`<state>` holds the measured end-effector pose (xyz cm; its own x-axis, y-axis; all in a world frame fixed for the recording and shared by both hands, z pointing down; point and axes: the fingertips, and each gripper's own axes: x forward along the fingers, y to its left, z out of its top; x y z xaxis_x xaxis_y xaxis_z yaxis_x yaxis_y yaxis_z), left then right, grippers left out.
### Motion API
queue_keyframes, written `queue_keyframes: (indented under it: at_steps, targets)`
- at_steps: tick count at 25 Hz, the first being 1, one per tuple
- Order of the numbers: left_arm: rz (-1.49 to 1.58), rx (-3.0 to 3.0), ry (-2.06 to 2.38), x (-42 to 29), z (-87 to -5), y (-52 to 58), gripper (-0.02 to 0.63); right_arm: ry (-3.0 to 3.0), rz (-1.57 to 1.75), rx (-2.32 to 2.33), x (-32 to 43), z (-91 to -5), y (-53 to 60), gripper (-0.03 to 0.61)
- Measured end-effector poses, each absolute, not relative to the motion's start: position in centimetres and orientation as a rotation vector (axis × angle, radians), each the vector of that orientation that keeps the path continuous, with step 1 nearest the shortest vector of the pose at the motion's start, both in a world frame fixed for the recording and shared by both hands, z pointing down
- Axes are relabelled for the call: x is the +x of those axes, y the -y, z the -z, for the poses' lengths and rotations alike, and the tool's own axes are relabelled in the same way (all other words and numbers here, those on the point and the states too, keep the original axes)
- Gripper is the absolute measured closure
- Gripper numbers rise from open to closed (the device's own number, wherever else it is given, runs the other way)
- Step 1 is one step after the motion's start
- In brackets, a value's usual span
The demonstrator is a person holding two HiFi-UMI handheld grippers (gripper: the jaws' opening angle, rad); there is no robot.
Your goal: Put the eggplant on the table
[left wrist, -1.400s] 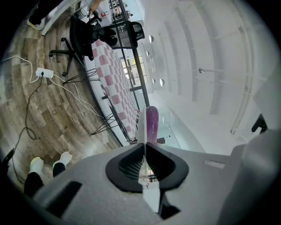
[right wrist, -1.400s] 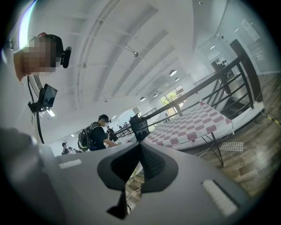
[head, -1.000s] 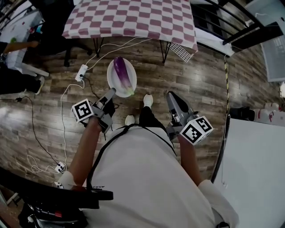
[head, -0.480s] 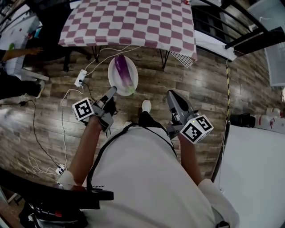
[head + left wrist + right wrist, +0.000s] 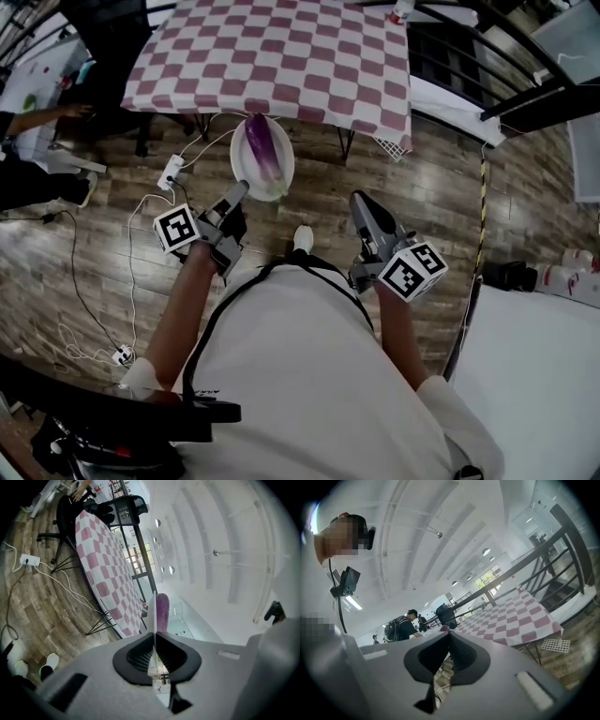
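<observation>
two tongs, where's the eggplant [image 5: 261,145]?
reply: lying on a white plate [image 5: 246,167], by the checkered surface's [image 5: 281,47] edge. left tongs [image 5: 237,191] pinch the plate's rim; right tongs [image 5: 362,200] pressed together, empty.

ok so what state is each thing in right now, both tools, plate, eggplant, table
left tool: shut on the plate's rim
right tool: shut, nothing in it
plate: held up off the floor by its rim
eggplant: lying on the plate
table: covered with a checked cloth, plate not on it yet
</observation>
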<state>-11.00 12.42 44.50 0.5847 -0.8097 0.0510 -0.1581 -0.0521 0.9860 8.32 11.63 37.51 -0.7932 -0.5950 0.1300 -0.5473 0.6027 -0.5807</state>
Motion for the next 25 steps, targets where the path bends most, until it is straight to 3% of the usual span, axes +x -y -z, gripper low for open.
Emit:
queue_keyframes:
  at_steps: [25]
  targets:
    - [0.741, 1.427, 0.830, -3.6, -46.7, -4.9, 0.589, -2.751, 1.037, -0.913, 15.5, -40.3, -3.2, 0.571]
